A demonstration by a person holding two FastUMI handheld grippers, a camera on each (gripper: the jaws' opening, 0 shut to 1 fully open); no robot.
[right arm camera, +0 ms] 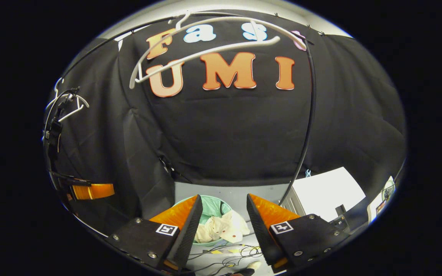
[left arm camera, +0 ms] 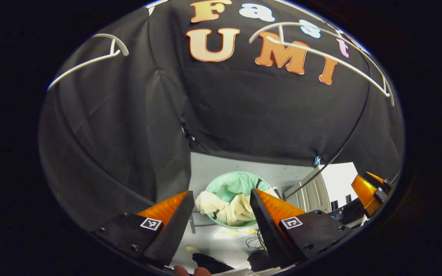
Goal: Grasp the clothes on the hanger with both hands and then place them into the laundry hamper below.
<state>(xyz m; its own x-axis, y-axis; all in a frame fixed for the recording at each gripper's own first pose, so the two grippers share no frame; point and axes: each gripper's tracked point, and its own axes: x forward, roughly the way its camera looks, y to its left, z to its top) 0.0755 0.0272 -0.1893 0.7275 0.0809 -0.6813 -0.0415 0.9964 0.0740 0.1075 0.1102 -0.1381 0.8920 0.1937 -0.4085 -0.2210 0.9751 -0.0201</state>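
Two tools — left tool point(left arm camera: 221, 199) and right tool point(right arm camera: 224, 203) — we hold spread wide, gripping nothing; cream clothes point(left arm camera: 226, 209) lie inside the green hamper point(left arm camera: 221, 184), bottom centre.

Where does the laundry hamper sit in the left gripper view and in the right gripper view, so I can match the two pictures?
Left gripper view: the hamper is at lower centre, on the floor between the tool's two fingers, with pale clothes inside.
Right gripper view: the hamper is at lower centre, between the fingers, partly hidden behind the left-hand finger.
Shared landmark: the empty white hanger near the top of each picture.
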